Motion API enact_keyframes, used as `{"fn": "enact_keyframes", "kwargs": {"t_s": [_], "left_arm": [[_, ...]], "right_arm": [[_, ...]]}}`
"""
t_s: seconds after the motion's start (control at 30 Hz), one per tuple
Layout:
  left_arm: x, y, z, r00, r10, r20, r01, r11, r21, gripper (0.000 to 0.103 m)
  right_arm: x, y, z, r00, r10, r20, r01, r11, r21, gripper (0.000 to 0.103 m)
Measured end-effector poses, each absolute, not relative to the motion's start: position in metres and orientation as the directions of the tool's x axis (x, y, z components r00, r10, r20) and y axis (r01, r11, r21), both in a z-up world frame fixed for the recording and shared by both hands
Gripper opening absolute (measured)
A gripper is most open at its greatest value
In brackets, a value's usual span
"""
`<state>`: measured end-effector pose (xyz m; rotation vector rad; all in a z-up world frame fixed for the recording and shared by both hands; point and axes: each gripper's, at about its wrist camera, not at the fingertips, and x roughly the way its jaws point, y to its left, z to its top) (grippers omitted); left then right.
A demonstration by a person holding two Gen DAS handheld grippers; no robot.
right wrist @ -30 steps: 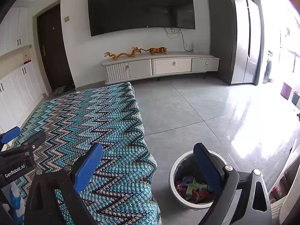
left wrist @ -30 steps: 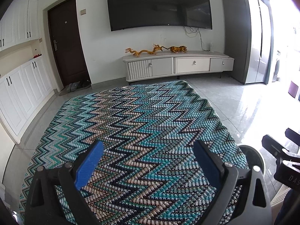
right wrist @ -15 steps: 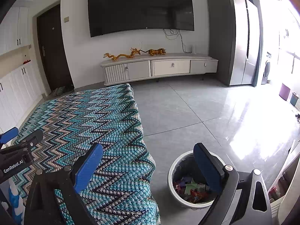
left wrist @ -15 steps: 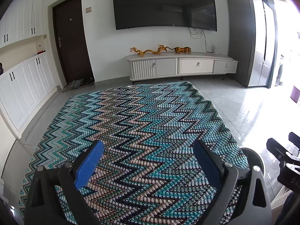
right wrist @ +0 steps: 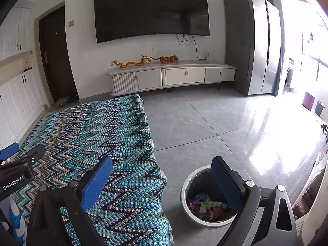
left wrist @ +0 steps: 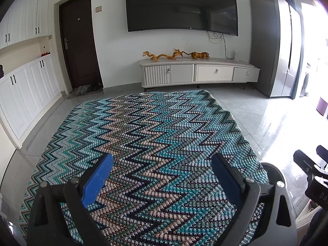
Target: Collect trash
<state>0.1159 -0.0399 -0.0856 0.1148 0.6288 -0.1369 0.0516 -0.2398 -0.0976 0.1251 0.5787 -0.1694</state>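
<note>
Beside the zigzag blanket, your right gripper and left gripper have only drifted, both wide and empty, while trash sits in the bin, suggesting collection is finished.

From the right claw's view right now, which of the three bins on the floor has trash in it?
The white bin beside the zigzag blanket, under the right claw, holds colourful wrappers. The purple bin and teal bin stand far off by the window, contents unseen.
</note>
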Motion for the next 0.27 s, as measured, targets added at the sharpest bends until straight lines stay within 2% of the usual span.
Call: {"fn": "enact_keyframes", "kwargs": {"t_s": [0.27], "left_arm": [[0.1134, -0.0387, -0.084, 0.799, -0.103, -0.592, 0.167, 0.984, 0.054, 0.097]], "right_arm": [[0.0465, -0.2368, -0.095, 0.827, -0.133, -0.546, 0.199, 0.978, 0.062, 0.098]]}}
